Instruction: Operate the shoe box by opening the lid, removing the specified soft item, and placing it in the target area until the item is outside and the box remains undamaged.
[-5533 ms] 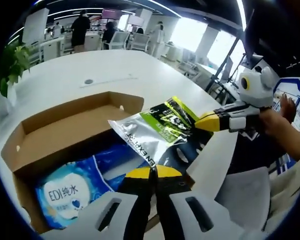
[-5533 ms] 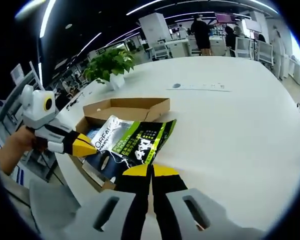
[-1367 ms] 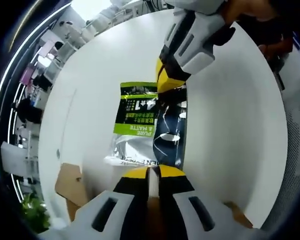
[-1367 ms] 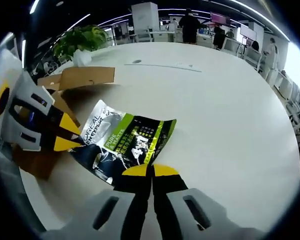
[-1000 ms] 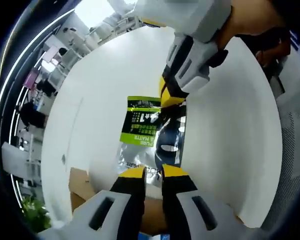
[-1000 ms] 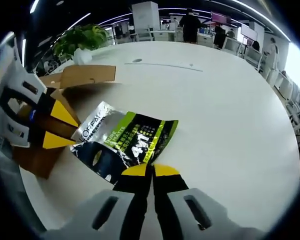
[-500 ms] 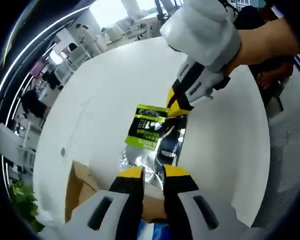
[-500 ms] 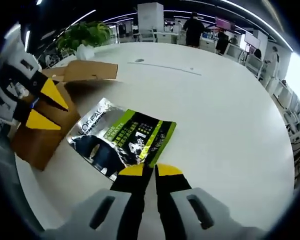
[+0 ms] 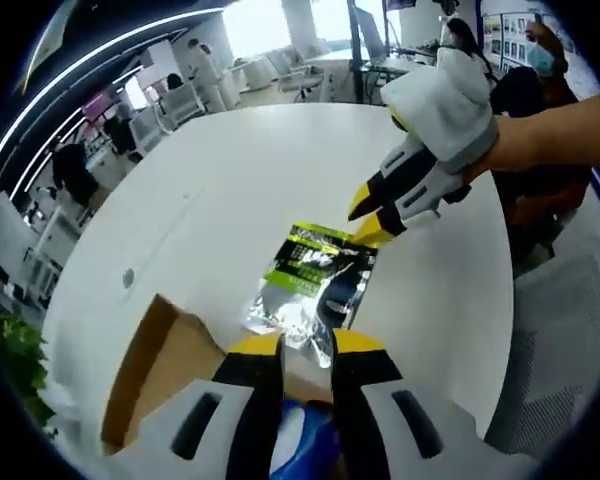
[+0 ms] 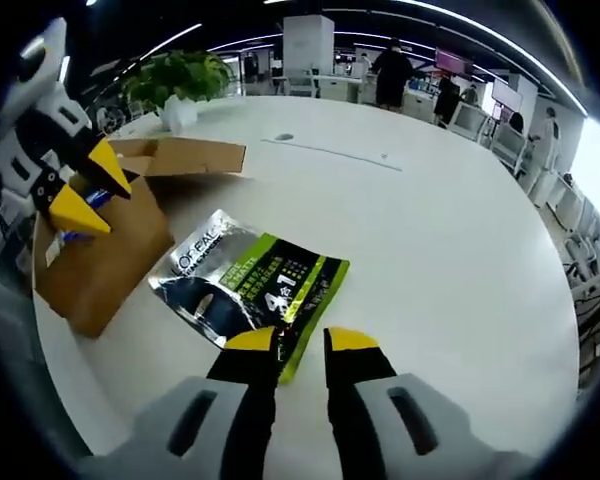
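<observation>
The soft item is a silver, black and green pouch (image 9: 315, 285) lying flat on the white table (image 9: 220, 190), beside the open cardboard shoe box (image 9: 155, 355). My left gripper (image 9: 307, 346) hovers open over the box's near edge, short of the pouch, holding nothing. My right gripper (image 9: 373, 217) comes in from the upper right, open, just off the pouch's far end. In the right gripper view the pouch (image 10: 250, 285) lies just ahead of my open right gripper (image 10: 300, 341), and the left gripper (image 10: 88, 188) stands open above the box (image 10: 105, 255).
A blue wipes pack (image 9: 302, 448) sits inside the box. The lid flap (image 10: 185, 155) lies open on the far side. A potted plant (image 10: 180, 75) stands at the table's far edge. A person's hand (image 9: 550, 140) holds the right gripper. Desks and people fill the background.
Both grippers have opened and let go of the pouch, which now rests flat on the table. Both have drawn back from it, the left one toward the box.
</observation>
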The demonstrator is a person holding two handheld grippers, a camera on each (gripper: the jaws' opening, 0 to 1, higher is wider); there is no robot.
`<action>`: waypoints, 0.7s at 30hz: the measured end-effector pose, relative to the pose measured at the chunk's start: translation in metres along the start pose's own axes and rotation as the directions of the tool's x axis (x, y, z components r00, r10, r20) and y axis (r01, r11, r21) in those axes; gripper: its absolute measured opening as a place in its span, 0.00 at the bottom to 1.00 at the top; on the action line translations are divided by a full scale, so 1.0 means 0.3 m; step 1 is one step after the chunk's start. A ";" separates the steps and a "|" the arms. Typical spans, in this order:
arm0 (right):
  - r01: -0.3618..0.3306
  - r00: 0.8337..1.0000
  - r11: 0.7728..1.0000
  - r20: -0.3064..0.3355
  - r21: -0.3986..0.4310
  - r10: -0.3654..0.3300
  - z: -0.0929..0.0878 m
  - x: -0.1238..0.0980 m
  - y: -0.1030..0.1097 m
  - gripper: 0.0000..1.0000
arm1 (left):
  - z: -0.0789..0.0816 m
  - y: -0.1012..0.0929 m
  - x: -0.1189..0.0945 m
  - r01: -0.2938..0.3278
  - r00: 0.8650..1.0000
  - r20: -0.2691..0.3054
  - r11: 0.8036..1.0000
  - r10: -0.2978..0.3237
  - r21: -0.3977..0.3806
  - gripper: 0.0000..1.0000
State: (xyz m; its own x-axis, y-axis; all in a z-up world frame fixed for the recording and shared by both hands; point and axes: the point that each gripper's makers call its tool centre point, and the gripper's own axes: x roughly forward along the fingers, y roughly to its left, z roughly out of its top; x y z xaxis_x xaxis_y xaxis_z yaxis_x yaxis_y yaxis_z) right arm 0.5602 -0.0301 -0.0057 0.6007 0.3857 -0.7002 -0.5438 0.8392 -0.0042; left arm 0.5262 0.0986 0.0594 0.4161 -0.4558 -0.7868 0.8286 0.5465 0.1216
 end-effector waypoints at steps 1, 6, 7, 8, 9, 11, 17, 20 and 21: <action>-0.004 1.000 1.000 -0.002 -0.001 0.004 0.002 -0.004 0.004 0.18 | -0.004 0.003 -0.008 -0.001 1.000 0.002 1.000 0.001 -0.002 0.16; -0.009 1.000 1.000 0.009 0.007 0.009 0.019 -0.026 0.016 0.21 | -0.031 0.020 -0.052 -0.004 1.000 0.028 0.998 0.005 -0.067 0.19; -0.010 1.000 1.000 0.012 0.008 0.010 0.023 -0.032 0.019 0.22 | -0.040 0.024 -0.058 -0.007 0.999 0.030 0.997 0.009 -0.074 0.20; -0.011 1.000 1.000 0.012 0.008 0.011 0.027 -0.036 0.022 0.22 | -0.052 0.030 -0.067 -0.010 0.999 0.034 0.997 0.013 -0.081 0.21; -0.012 1.000 1.000 0.013 0.008 0.012 0.029 -0.040 0.024 0.23 | -0.061 0.034 -0.072 -0.013 0.999 0.034 0.996 0.016 -0.087 0.22; -0.017 1.000 1.000 0.003 0.005 0.017 0.030 -0.048 0.033 0.25 | -0.084 0.045 -0.085 -0.016 0.999 0.035 0.993 0.020 -0.113 0.24; -0.024 1.000 1.000 0.008 -0.004 0.024 0.050 -0.070 0.046 0.30 | -0.122 0.075 -0.136 -0.023 0.997 0.074 0.980 0.038 -0.196 0.30; -0.031 0.999 0.999 0.007 0.005 0.031 0.068 -0.088 0.059 0.32 | -0.142 0.087 -0.158 -0.027 0.995 0.085 0.975 0.047 -0.222 0.34; -0.034 0.999 0.999 0.011 0.003 0.034 0.075 -0.092 0.063 0.33 | -0.149 0.090 -0.169 -0.028 0.995 0.090 0.970 0.052 -0.241 0.36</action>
State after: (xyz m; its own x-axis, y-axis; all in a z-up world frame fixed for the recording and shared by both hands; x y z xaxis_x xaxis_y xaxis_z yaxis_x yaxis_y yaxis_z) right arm 0.5465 -0.0162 0.0297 0.5887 0.4182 -0.6918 -0.5621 0.8268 0.0215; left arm 0.5106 0.1677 0.0755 0.4904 -0.4886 -0.7216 0.7019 0.7122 -0.0052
